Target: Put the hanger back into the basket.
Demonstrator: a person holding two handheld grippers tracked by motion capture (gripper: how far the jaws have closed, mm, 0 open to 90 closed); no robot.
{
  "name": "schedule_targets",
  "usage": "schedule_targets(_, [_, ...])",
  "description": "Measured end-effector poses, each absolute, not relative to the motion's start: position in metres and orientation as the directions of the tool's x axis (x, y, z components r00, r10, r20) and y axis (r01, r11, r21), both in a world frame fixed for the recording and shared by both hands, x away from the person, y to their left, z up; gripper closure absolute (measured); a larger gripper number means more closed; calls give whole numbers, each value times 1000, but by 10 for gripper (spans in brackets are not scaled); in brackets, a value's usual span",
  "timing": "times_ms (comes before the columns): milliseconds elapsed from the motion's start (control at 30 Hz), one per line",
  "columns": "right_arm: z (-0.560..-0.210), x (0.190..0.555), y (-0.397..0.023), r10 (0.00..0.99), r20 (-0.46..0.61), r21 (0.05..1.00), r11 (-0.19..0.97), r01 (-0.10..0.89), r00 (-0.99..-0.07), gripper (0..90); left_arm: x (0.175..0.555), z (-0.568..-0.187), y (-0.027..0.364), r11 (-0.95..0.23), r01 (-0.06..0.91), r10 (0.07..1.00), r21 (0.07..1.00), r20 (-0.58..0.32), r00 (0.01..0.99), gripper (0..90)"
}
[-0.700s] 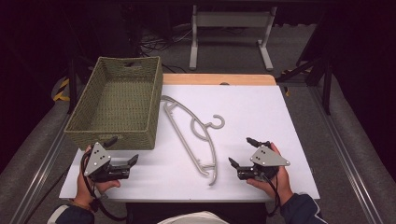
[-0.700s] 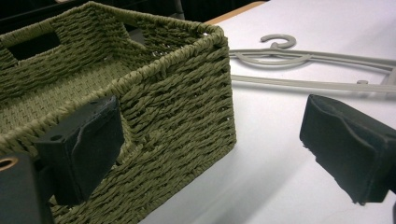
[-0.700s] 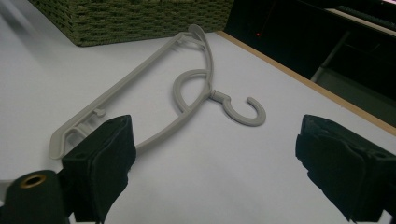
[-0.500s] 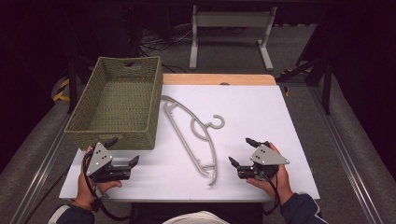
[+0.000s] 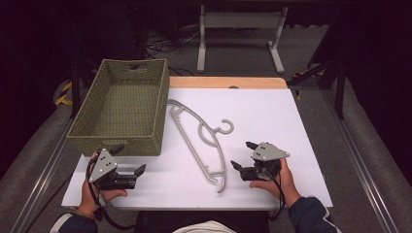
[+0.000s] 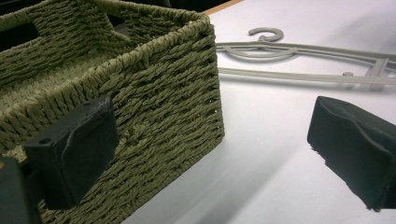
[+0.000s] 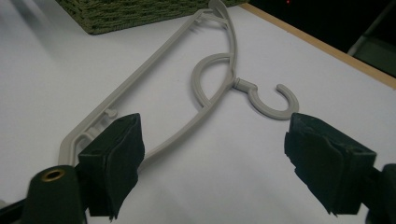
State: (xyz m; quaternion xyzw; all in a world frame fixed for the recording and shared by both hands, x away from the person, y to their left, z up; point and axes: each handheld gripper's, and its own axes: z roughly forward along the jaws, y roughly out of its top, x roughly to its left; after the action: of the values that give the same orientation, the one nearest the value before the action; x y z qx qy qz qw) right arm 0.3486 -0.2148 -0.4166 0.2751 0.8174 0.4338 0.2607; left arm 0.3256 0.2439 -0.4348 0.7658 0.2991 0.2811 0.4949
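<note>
Both claws rest apart on the white tabletop [image 5: 272, 121], left claw [image 5: 130, 159] beside the woven green basket [image 5: 121, 104], right claw [image 5: 244, 156] near a pale grey plastic hanger [image 5: 201, 136] lying flat, hook toward the right.

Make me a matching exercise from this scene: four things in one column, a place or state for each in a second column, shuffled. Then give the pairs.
Things
1. basket
2. hanger
3. left gripper
4. right gripper

Places or states
A. lies flat mid-table, hook toward the person's right
B. open, just in front of the basket's near wall
C. open, beside the hanger's near end
D. empty, on the table's left side

Pairs: 1-D, 2-A, 3-B, 4-C
</note>
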Motion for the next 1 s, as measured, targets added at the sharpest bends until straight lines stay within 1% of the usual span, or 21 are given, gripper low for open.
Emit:
schedule_targets(100, [-415, 355, -211, 676, -164, 844, 474, 253, -719, 227, 326, -436, 243, -332, 186, 732, 925, 128, 669, 25])
schedule_targets(133, [-414, 362, -206, 682, -162, 822, 492, 285, -713, 247, 327, -435, 243, -341, 184, 729, 922, 136, 671, 26])
schedule_targets(200, [-414, 364, -204, 685, -162, 813, 501, 298, -711, 264, 328, -436, 241, -340, 183, 725, 922, 133, 676, 26])
schedule_targets(233, [-414, 368, -200, 690, -164, 791, 519, 323, -705, 277, 328, -436, 240, -343, 190, 723, 920, 130, 679, 26])
schedule_targets(333, [-413, 384, -188, 714, -122, 751, 520, 406, -689, 285, 328, -438, 238, -352, 195, 717, 916, 130, 684, 27])
schedule_targets(367, [-413, 384, -188, 714, -122, 751, 520, 406, -689, 285, 328, -438, 238, -352, 195, 717, 916, 130, 684, 27])
schedule_targets(500, [-415, 405, -177, 732, -43, 719, 495, 488, -680, 297, 327, -440, 238, -366, 207, 710, 907, 128, 692, 28])
schedule_targets(567, [-419, 410, -170, 722, -30, 698, 510, 503, -691, 310, 327, -441, 237, -368, 212, 709, 905, 126, 693, 28])
schedule_targets(633, [-423, 416, -163, 717, -8, 679, 515, 523, -697, 350, 328, -441, 237, -376, 220, 711, 900, 128, 692, 30])
schedule_targets(667, [-425, 418, -159, 712, -7, 670, 525, 525, -703, 350, 329, -442, 236, -381, 224, 710, 897, 129, 692, 32])
schedule_targets(700, [-427, 421, -156, 709, -16, 656, 540, 528, -705, 351, 329, -443, 235, -386, 230, 709, 893, 128, 693, 32])
schedule_targets(733, [-430, 424, -153, 715, -21, 641, 546, 539, -699, 373, 330, -444, 234, -392, 235, 708, 889, 128, 695, 32])
schedule_targets(900, [-441, 434, -150, 712, -5, 584, 572, 576, -702, 441, 331, -445, 232, -411, 236, 694, 880, 134, 708, 35])
schedule_targets(1000, [-441, 437, -146, 705, -30, 573, 593, 566, -709, 467, 331, -447, 230, -418, 245, 689, 875, 129, 714, 36])
